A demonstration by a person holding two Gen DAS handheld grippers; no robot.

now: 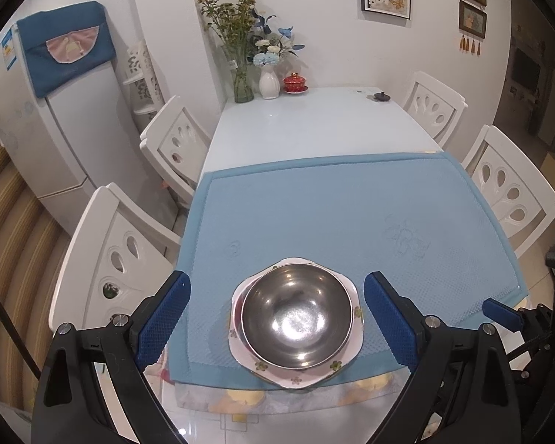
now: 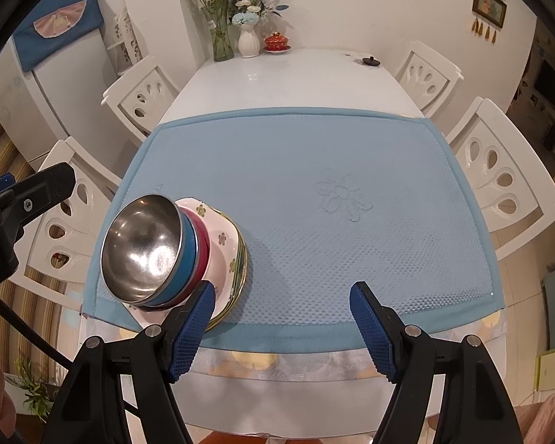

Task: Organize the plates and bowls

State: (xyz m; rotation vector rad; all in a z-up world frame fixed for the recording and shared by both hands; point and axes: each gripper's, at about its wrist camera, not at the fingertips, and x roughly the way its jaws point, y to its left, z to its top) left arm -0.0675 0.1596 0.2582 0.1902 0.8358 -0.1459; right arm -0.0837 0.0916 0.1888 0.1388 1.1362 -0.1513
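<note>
A steel bowl sits on top of a stack on the blue mat near the table's front edge. In the right wrist view the steel bowl rests in a blue bowl and a red bowl, on floral plates. In the left wrist view only the top floral plate shows under the bowl. My left gripper is open and empty, its pads either side of the stack, above it. My right gripper is open and empty, just right of the stack.
White chairs stand along both sides of the table. Flower vases, a red lidded cup and a small dark lid stand at the far end. A fridge is at the left.
</note>
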